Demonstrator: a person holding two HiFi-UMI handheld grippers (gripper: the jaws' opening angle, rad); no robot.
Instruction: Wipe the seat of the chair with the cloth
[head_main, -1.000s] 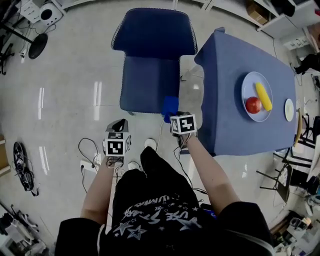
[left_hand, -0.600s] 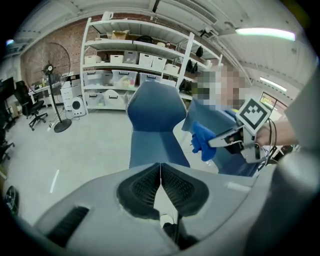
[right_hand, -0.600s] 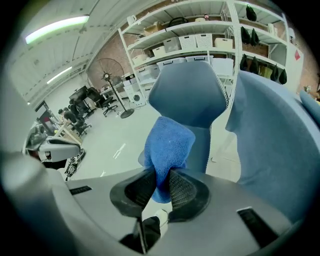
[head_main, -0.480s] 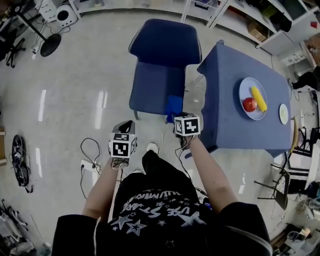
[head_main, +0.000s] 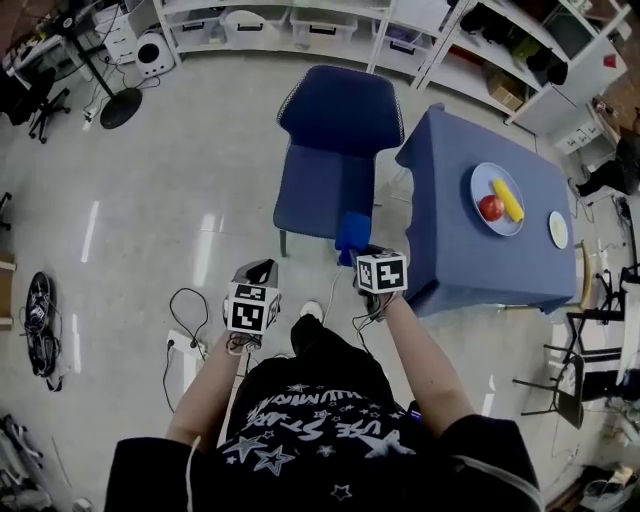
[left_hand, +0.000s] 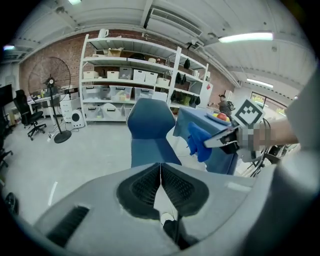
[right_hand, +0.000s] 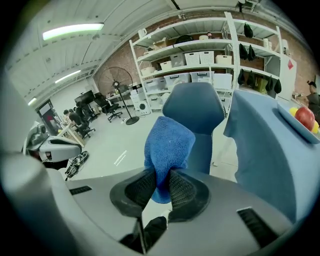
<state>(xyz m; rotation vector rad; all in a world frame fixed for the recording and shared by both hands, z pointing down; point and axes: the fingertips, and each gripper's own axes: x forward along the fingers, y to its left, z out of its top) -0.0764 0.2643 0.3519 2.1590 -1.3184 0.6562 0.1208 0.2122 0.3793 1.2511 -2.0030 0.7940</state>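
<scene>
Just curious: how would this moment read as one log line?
right gripper: shut on cloth | left gripper: shut, empty | chair seat: cloth not touching

Clothing: I wear a black top (head_main: 318, 440) printed with white stars and lettering, with dark sleeves (head_main: 150, 468) ending above the elbow, black trousers (head_main: 322, 345) and a white shoe (head_main: 312, 311).

Equipment: the left hand-held gripper (left_hand: 160, 187) and the right hand-held gripper (right_hand: 159, 186) have grey bodies and black ribbed pads (left_hand: 142, 189). Each carries a white cube (head_main: 250, 308) with black square markers.

A blue-draped table (head_main: 460, 262) bears a plate (head_main: 480, 187) holding an apple (head_main: 491, 207) and banana (head_main: 509, 200).
</scene>
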